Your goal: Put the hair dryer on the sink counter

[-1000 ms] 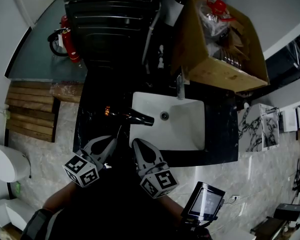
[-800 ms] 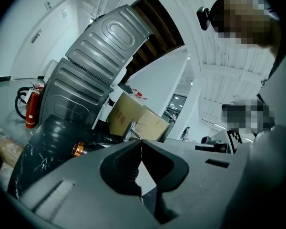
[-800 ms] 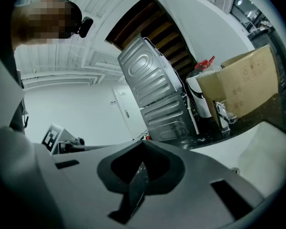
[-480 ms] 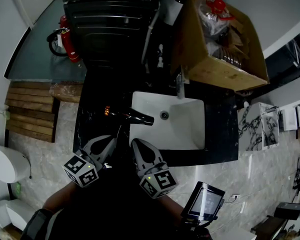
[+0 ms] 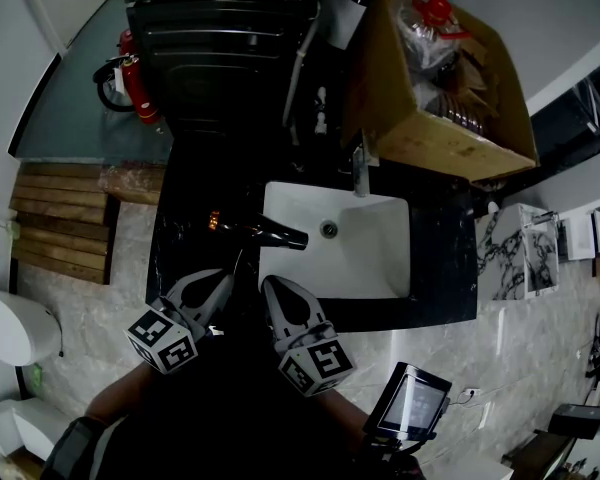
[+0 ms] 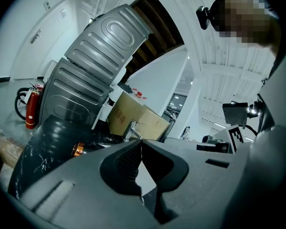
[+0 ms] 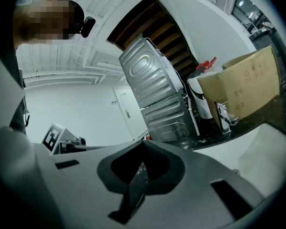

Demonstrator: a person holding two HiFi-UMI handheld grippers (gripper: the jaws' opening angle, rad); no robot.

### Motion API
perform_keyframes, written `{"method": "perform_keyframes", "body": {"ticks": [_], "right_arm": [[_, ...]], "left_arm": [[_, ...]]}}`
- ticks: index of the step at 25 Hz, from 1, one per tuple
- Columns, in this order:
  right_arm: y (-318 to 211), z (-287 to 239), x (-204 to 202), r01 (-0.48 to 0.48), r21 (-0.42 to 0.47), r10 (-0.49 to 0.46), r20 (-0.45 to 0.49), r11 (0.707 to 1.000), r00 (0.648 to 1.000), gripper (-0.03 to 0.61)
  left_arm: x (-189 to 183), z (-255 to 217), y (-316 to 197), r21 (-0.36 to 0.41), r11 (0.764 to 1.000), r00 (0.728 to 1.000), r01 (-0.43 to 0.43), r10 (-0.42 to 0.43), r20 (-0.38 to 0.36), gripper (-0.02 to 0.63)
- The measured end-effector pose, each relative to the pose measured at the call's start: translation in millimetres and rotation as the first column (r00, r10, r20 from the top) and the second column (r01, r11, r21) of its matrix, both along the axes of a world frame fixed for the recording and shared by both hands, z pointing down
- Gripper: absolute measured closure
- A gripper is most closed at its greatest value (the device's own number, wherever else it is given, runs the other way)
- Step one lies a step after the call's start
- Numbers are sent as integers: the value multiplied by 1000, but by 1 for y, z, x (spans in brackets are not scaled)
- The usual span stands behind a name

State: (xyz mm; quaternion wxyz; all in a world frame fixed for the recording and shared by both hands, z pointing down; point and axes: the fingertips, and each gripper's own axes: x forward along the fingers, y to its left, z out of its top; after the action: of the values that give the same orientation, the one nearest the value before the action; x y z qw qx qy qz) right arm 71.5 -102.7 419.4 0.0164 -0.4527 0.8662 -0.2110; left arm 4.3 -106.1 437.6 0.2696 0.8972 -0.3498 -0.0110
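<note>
The black hair dryer [image 5: 263,233] lies on the dark sink counter [image 5: 442,258], its nozzle reaching over the left rim of the white sink [image 5: 378,268]. Its orange rear end [image 6: 77,150] shows in the left gripper view. My left gripper [image 5: 224,279] hangs just in front of the counter's near edge, jaws shut with nothing between them. Beside it my right gripper [image 5: 270,287] is also shut and empty. Both sit a little short of the dryer without touching it. In the gripper views the left gripper [image 6: 141,142] and right gripper [image 7: 144,145] tips meet.
A faucet [image 5: 361,174] stands behind the sink. An open cardboard box [image 5: 430,118] with bottles sits at the back right. A dark ribbed appliance [image 5: 220,38] and a red fire extinguisher [image 5: 140,93] are at the back left. A small screen device [image 5: 410,405] is near my right side.
</note>
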Motion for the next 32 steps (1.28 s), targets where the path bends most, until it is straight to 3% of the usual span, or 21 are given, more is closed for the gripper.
{"method": "perform_keyframes", "body": {"ticks": [32], "right_arm": [[-2, -1, -2, 16, 11, -16, 16, 1000, 1000, 583]], "left_arm": [[-2, 7, -5, -9, 1000, 1000, -3, 3, 16, 611]]}}
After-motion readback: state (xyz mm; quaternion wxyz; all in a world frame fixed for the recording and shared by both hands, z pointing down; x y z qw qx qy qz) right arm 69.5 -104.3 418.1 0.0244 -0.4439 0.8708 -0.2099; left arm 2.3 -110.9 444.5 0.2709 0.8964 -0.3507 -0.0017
